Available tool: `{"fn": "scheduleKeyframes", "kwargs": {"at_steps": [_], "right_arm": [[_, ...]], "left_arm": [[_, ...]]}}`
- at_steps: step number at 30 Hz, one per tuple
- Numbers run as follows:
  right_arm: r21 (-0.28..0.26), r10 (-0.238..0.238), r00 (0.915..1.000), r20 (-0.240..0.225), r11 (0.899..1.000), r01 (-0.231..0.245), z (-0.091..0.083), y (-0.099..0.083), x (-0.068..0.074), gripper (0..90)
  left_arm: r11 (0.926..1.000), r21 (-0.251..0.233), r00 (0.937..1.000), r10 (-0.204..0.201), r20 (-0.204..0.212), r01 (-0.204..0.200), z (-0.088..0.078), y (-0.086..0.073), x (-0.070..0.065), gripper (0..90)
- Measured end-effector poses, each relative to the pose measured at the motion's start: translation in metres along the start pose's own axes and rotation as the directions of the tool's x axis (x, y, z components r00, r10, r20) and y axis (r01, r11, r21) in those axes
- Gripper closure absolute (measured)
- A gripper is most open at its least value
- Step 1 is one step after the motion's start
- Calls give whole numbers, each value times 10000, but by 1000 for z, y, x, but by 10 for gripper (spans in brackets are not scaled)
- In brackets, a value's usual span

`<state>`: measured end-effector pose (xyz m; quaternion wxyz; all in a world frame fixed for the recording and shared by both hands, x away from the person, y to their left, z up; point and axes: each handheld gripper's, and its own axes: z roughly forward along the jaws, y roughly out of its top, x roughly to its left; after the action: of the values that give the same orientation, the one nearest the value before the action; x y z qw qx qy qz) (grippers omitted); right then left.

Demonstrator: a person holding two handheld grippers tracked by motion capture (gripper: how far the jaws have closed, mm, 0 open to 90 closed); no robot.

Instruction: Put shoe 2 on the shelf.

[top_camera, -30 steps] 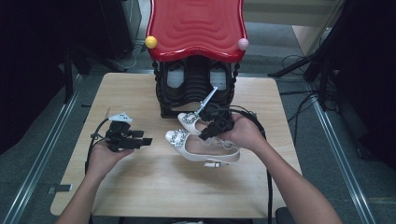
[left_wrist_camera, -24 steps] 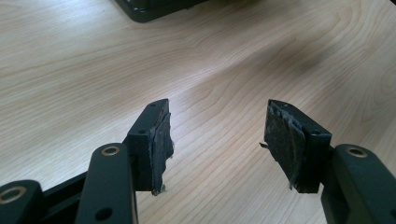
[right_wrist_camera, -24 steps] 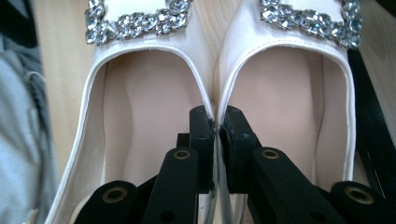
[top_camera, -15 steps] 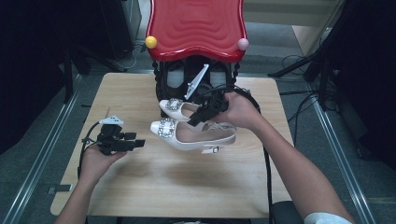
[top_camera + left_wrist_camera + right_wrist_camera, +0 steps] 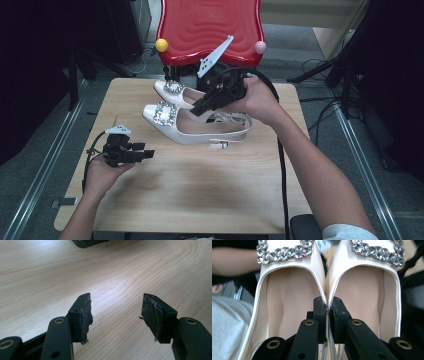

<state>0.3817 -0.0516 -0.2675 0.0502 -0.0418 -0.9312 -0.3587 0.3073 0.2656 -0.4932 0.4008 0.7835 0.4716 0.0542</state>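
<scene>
A pale wooden table [image 5: 200, 200] with fine wavy grain sits before a glossy red moulded chair [image 5: 210, 25]. The right gripper [image 5: 212, 100], on an outstretched arm over the far side, pinches together the inner walls of a pair of cream shoes [image 5: 190, 132], one jaw inside each; they are smooth, pointed, with glittering square crystal buckles [image 5: 284, 250]. The left gripper [image 5: 116, 315] hangs low near the table's left edge, its worn, frayed pads [image 5: 86, 315] spread apart on nothing.
</scene>
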Motion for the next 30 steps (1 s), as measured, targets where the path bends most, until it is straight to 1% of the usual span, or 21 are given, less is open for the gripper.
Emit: {"fn": "scheduleKeyframes", "kwargs": {"at_steps": [4,5,6,7,8,11,12,14,15,17,19,20,21,23,24,25,26,27,28,29,30], "right_arm": [[-590,288,9992,270,9979,-272,-15,12,0,856],[-766,464,9985,279,9961,-442,-18,14,-1,857],[-908,595,9975,394,9943,-557,-22,17,-1,856],[-1044,834,9958,368,9914,-792,-25,19,-3,856],[-1196,1000,9940,452,9884,-940,-29,21,-4,857],[-1697,1646,9840,677,9738,-1513,-40,27,-8,856],[-1911,1909,9792,685,9659,-1750,-44,28,-11,856],[-2313,2446,9665,781,9474,-2211,-52,30,-15,856],[-2489,2764,9575,819,9360,-2489,-57,31,-18,856],[-2963,3260,9404,971,9115,-2854,-65,32,-22,856],[-3431,3810,9194,976,8801,-3282,-74,33,-28,856],[-3569,4068,9078,1017,8667,-3484,-78,33,-31,857],[-3734,4260,8975,1141,8555,-3586,-82,34,-34,857],[-3963,4693,8715,1423,8338,-3843,-89,37,-39,857],[-4088,4846,8603,1586,8253,-3895,-92,39,-42,857],[-4199,5094,8429,1734,8124,-4045,-96,40,-46,857],[-4347,5307,8277,1827,7987,-4161,-99,41,-49,857],[-4441,5487,8125,1971,7888,-4249,-102,43,-52,857],[-4603,5687,7960,2072,7747,-4337,-106,45,-55,858],[-4730,5831,7842,2121,7635,-4397,-108,46,-59,858],[-4862,6044,7669,2158,7476,-4523,-111,47,-62,857]], "left_arm": [[10000,56,10000,38,1,-38,0,0,0,410],[10000,70,10000,61,5,-61,0,0,0,411],[9999,101,10000,38,26,-38,0,0,0,410],[9999,99,10000,40,21,-41,0,0,0,410],[9999,102,10000,43,28,-43,0,0,0,411],[9999,96,10000,51,27,-52,0,0,0,410],[9999,106,10000,31,48,-31,0,0,0,411],[10000,46,10000,34,32,-34,1,0,-1,410],[10000,49,10000,68,37,-68,1,0,-1,410],[9999,64,10000,84,25,-84,2,0,-1,411],[9999,103,10000,87,36,-88,2,0,-1,411],[9999,94,10000,82,10,-82,3,0,-1,411],[9999,114,9999,92,52,-92,3,1,-1,410],[9999,105,9999,105,41,-105,4,1,-2,410],[9999,112,9999,101,47,-101,5,1,-2,410],[9997,181,9999,144,81,-146,4,1,-2,411],[9997,196,9998,170,91,-171,5,1,-1,411],[9996,225,9998,181,99,-183,5,2,-1,410],[9996,223,9998,178,105,-180,5,2,-1,410],[9996,222,9998,161,114,-163,5,2,-1,410],[9996,224,9998,162,127,-165,5,2,-1,410]]}}
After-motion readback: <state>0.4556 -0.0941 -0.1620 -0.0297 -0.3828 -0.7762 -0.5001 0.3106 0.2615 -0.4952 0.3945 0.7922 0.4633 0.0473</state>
